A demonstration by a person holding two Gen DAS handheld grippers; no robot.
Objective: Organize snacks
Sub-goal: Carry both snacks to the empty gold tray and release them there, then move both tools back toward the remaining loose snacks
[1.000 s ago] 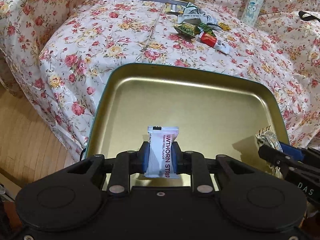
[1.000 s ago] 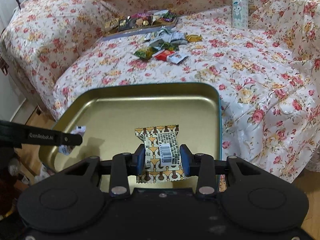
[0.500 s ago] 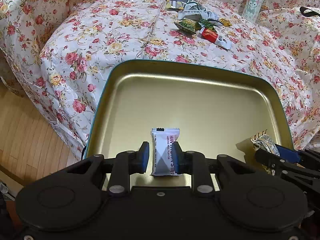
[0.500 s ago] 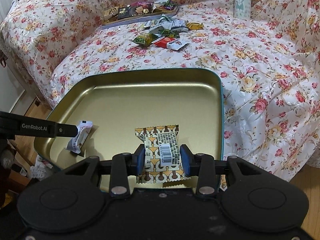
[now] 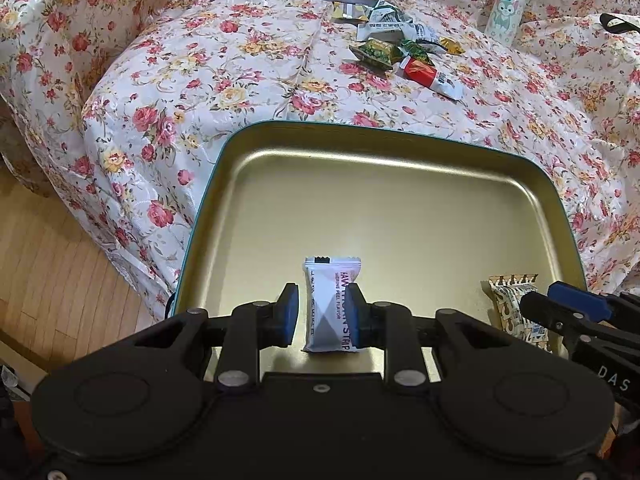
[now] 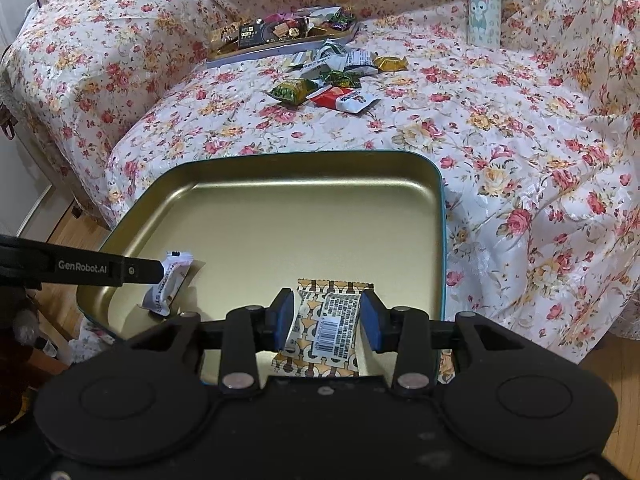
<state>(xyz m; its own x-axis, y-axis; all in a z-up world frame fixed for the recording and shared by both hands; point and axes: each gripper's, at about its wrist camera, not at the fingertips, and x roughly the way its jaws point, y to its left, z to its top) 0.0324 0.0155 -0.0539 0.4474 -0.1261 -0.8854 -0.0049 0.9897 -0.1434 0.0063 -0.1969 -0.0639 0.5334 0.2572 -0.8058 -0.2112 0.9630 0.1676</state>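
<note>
A gold tray (image 5: 400, 200) with a teal rim lies on the floral cover. In the left wrist view a white hawthorn strip packet (image 5: 330, 304) stands on the tray floor between the pads of my left gripper (image 5: 322, 312). The jaws are opening: the left pad stands clear of the packet and the right pad is just beside it. In the right wrist view my right gripper (image 6: 328, 316) is shut on a brown-patterned snack packet (image 6: 334, 320) low over the tray (image 6: 300, 220). The white packet (image 6: 170, 280) shows there too, beside a left gripper finger (image 6: 100, 268).
Several loose wrapped snacks (image 6: 328, 88) lie on the floral cover beyond the tray. Behind them is a second tray (image 6: 280, 40) full of snacks. A pale cartoon bottle (image 6: 484, 4) stands at the back right. Wooden floor (image 5: 48, 260) lies off the left edge.
My left jaws have spread and let go of the white packet, which now stands on the tray floor. The right gripper keeps its hold on the patterned packet.
</note>
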